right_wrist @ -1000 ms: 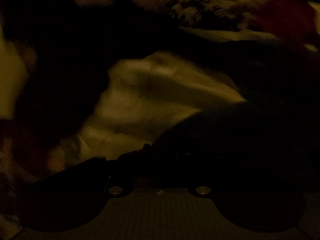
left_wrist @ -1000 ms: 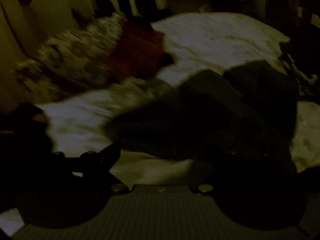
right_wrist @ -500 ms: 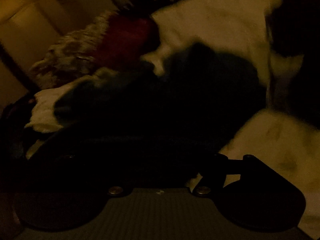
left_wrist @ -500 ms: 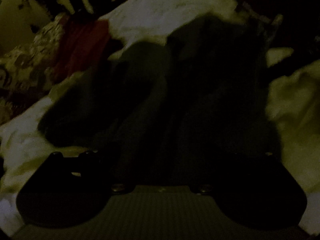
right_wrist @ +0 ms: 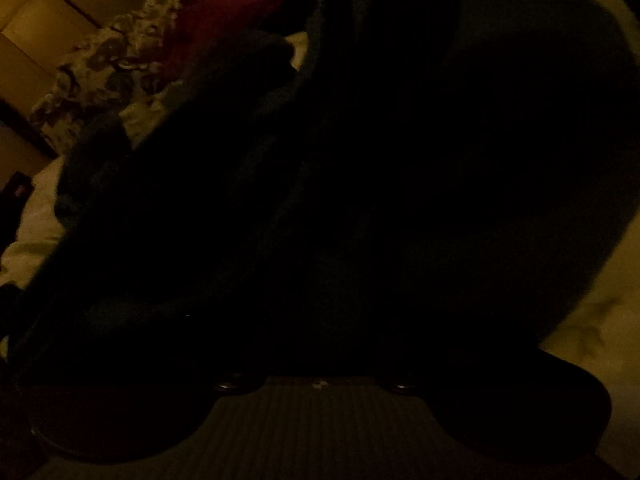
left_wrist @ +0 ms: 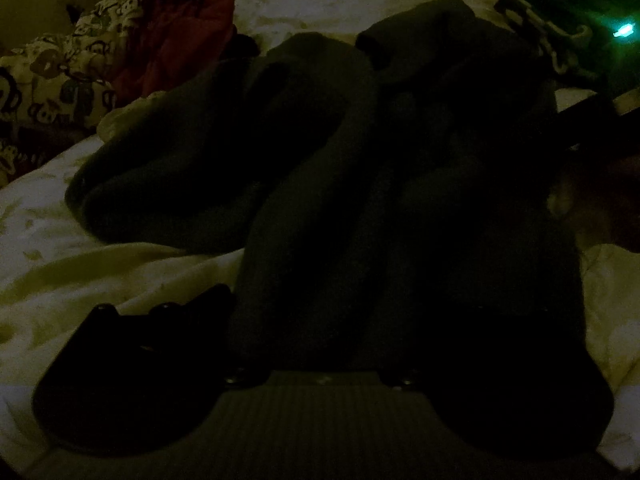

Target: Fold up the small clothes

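A dark small garment (left_wrist: pixel 320 140) lies crumpled in long folds on a pale bedsheet (left_wrist: pixel 80 260). My left gripper (left_wrist: pixel 344 308) hangs just over its near end with its jaws opening wide. The left finger (left_wrist: pixel 160 320) stands over the sheet, and the other finger is lost against the dark cloth. In the right wrist view the same garment (right_wrist: pixel 400 160) fills nearly the whole picture. My right gripper (right_wrist: pixel 320 344) is low over it with its jaws closing. It is too dark to see whether the pads press on the cloth.
A monkey-print cloth (left_wrist: pixel 60 72) and a red cloth (left_wrist: pixel 180 36) are heaped at the sheet's far left. They also show in the right wrist view as a patterned cloth (right_wrist: pixel 100 72) and a red cloth (right_wrist: pixel 232 8). A dark device with a green light (left_wrist: pixel 624 32) hangs at the upper right.
Both grippers have sunk toward the dark garment, which now looks much larger. The right wrist view swung from the pale sheet onto the garment.
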A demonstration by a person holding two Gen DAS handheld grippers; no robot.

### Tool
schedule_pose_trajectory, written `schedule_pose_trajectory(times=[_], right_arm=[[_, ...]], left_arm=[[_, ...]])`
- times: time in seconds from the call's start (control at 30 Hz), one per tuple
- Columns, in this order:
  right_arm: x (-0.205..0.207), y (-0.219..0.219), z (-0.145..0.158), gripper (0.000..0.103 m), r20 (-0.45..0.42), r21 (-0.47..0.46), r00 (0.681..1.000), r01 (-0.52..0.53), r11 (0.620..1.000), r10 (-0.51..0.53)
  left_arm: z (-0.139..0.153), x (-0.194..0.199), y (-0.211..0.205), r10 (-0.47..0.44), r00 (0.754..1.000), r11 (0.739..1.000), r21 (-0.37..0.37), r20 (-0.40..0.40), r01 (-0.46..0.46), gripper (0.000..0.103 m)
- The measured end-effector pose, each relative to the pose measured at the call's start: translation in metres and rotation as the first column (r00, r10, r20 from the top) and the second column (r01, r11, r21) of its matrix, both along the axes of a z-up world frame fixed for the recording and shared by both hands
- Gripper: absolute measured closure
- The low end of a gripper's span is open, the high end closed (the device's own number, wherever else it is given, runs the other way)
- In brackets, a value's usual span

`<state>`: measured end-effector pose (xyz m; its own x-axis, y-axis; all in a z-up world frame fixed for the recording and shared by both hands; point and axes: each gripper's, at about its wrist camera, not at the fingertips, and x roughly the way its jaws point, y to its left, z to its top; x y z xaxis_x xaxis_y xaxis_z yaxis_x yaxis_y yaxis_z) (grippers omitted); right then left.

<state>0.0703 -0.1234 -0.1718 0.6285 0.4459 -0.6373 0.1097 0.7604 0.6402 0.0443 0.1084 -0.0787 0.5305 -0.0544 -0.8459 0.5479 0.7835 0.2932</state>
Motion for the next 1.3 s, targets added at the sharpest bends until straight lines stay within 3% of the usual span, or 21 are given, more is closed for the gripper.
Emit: schedule_pose_trajectory(times=[0.1, 0.2, 0.3, 0.4, 0.5, 0.53, 0.63, 0.7, 0.77, 0.8, 0.83, 0.9, 0.97, 1.17, 1.23, 1.3], right_arm=[[-0.026, -0.011, 0.037, 0.065, 0.045, -0.008, 0.999, 0.009, 1.000, -0.009], [-0.077, -0.015, 0.099, 0.066, 0.079, -0.106, 0.995, -0.055, 0.993, 0.064], [-0.132, -0.017, 0.160, 0.068, 0.059, -0.218, 0.991, -0.106, 0.970, 0.121], [-0.177, -0.018, 0.189, 0.068, 0.009, -0.261, 0.991, -0.124, 0.957, 0.131], [-0.189, -0.012, 0.161, 0.067, -0.112, -0.150, 0.983, -0.158, 0.976, 0.142], [-0.191, -0.008, 0.144, 0.060, -0.154, -0.139, 0.978, -0.162, 0.977, 0.140], [-0.193, -0.002, 0.110, 0.054, -0.233, -0.152, 0.963, -0.170, 0.974, 0.132], [-0.191, -0.007, 0.123, 0.054, -0.160, -0.175, 0.981, -0.141, 0.974, 0.113], [-0.189, -0.016, 0.153, 0.042, -0.030, -0.233, 0.997, -0.072, 0.970, 0.066], [-0.186, -0.022, 0.167, 0.016, 0.037, -0.262, 0.998, -0.040, 0.964, 0.051], [-0.179, -0.027, 0.178, 0.000, 0.090, -0.286, 0.995, -0.024, 0.958, 0.052], [-0.155, -0.033, 0.187, 0.000, 0.140, -0.336, 0.987, -0.023, 0.942, 0.075], [-0.124, -0.037, 0.183, 0.000, 0.154, -0.383, 0.981, -0.049, 0.922, 0.116], [-0.034, -0.052, 0.169, 0.000, 0.163, -0.386, 0.964, -0.134, 0.913, 0.210], [0.000, -0.057, 0.167, 0.000, 0.146, -0.417, 0.959, -0.162, 0.894, 0.242], [0.037, -0.068, 0.159, 0.000, 0.111, -0.413, 0.964, -0.175, 0.894, 0.241]], left_arm=[[0.004, -0.003, -0.001, -0.021, 1.000, 1.000, 0.006, 0.008, 0.021, 0.001], [0.012, -0.007, 0.000, -0.052, 0.999, 0.998, -0.021, -0.014, 0.052, 0.001], [0.024, -0.015, 0.004, -0.113, 0.992, 0.990, -0.097, -0.063, 0.106, 0.000], [0.029, -0.027, 0.003, -0.170, 0.980, 0.978, -0.142, -0.099, 0.155, 0.000], [0.016, -0.040, -0.006, -0.204, 0.978, 0.979, -0.024, -0.040, 0.203, 0.000], [0.010, -0.041, -0.008, -0.205, 0.978, 0.979, 0.007, -0.040, 0.206, 0.000], [0.011, -0.045, -0.010, -0.211, 0.977, 0.977, 0.033, -0.041, 0.212, 0.000], [0.029, -0.042, -0.005, -0.214, 0.976, 0.977, -0.003, -0.035, 0.214, 0.000], [0.052, -0.033, 0.000, -0.199, 0.980, 0.979, -0.047, -0.002, 0.199, 0.000], [0.067, -0.027, 0.001, -0.186, 0.982, 0.980, -0.063, 0.039, 0.189, 0.000], [0.080, -0.021, 0.001, -0.176, 0.980, 0.981, -0.068, 0.089, 0.182, 0.000], [0.100, -0.002, -0.002, -0.152, 0.969, 0.986, -0.044, 0.195, 0.163, 0.000], [0.108, 0.021, -0.007, -0.133, 0.960, 0.990, -0.012, 0.246, 0.140, 0.000], [0.109, 0.126, -0.027, -0.152, 0.964, 0.987, 0.076, 0.216, 0.139, 0.000], [0.102, 0.164, -0.045, -0.178, 0.955, 0.982, 0.106, 0.236, 0.157, 0.000], [0.084, 0.197, -0.064, -0.211, 0.956, 0.973, 0.136, 0.205, 0.186, 0.000]])
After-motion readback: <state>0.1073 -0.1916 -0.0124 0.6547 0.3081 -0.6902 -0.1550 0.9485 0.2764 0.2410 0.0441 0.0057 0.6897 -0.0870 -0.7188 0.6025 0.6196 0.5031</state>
